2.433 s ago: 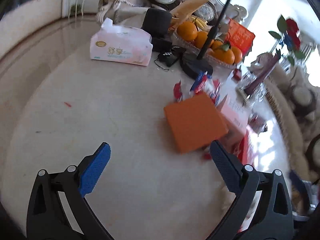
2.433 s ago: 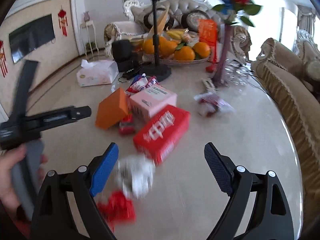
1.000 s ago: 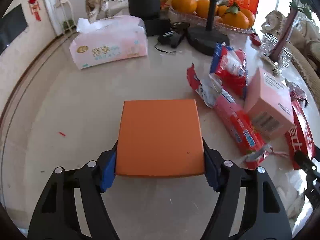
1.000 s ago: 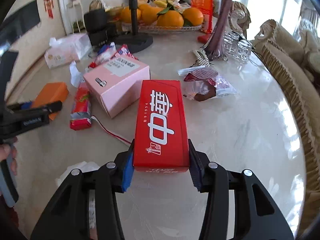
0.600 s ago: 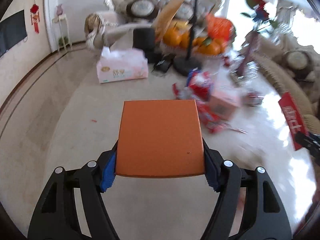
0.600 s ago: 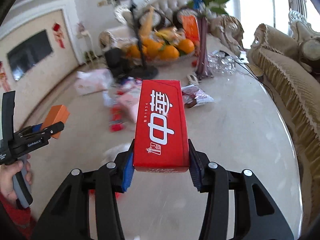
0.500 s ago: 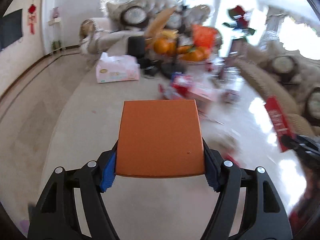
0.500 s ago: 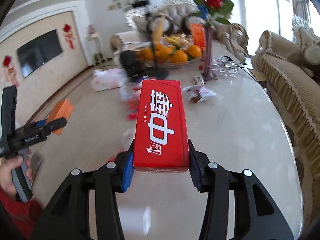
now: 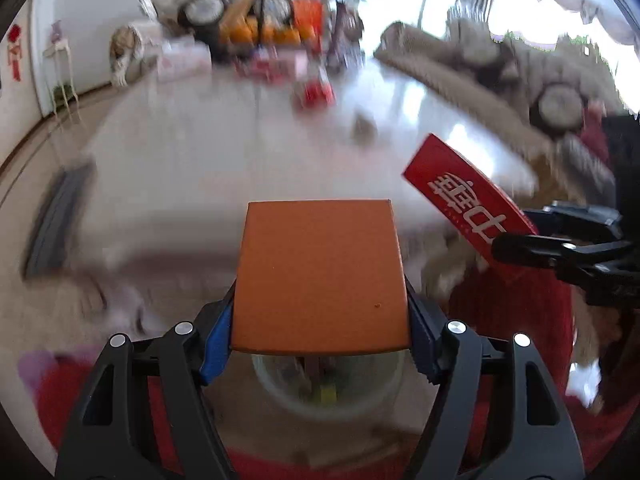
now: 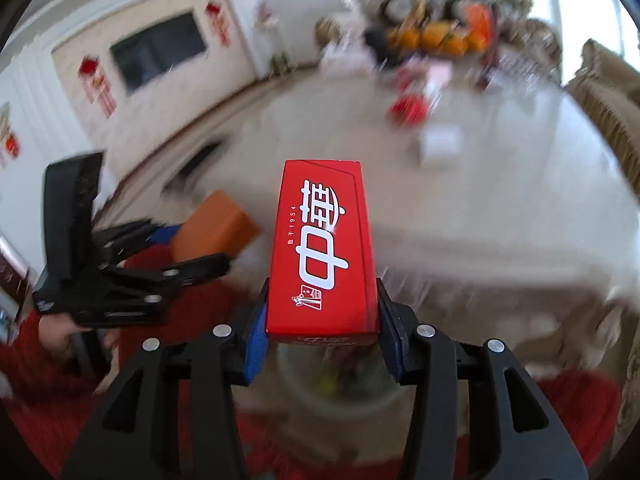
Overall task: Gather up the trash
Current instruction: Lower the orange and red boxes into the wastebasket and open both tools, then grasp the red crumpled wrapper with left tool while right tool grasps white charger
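Moved: both boxes, grasped on the desk (image 9: pixel 224 152) a second ago, now ride clear of it, above a pale bin (image 9: pixel 280 384) near the floor.
Risk: either box could strike the rim or miss; both views are blurred by fast motion, and each box hides the opening beneath it.
Left tongs (image 9: pixel 320 344): partly closed, pinching the orange box (image 9: pixel 320 276) by its sides.
Right tongs (image 10: pixel 322 336): narrower, pinching the red box (image 10: pixel 324 252).
Leftover trash: wrappers far back on the desk.
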